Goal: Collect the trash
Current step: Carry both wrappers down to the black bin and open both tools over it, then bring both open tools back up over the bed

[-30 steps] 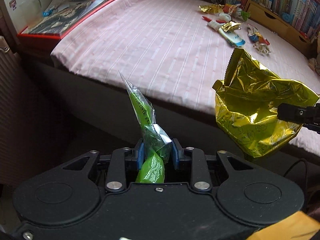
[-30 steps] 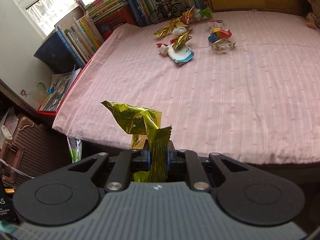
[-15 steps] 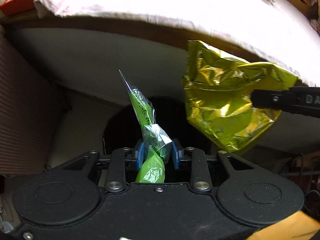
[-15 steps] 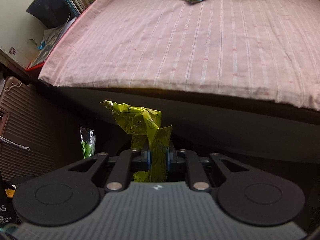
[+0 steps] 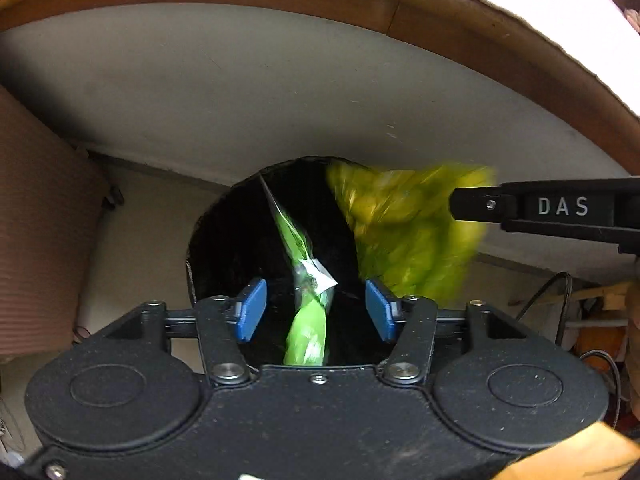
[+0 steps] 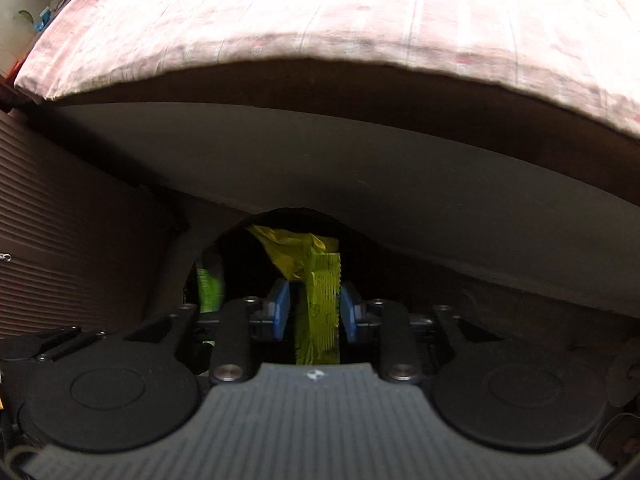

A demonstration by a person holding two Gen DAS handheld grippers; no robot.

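Both your grippers are pointed down at the black bin (image 5: 224,240) that sits on the floor against the grey side of the bed (image 5: 280,92). Your left gripper (image 5: 316,308) has its blue pads spread wide, and the green wrapper (image 5: 306,320) sits loose between them, touching neither pad, right over the dark mouth of the bin. Your right gripper (image 6: 314,308) has let go too: its pads stand a bit apart with a gap on each side of the yellow foil bag (image 6: 316,304), which hangs between them over the same bin opening. From the left wrist view that yellow bag is a blurry smear at the bin's right rim, beside the black finger marked DAS. The pink striped bedsheet (image 6: 360,12) fills the top of the right wrist view, with a ribbed brown suitcase (image 6: 60,240) off to the left.
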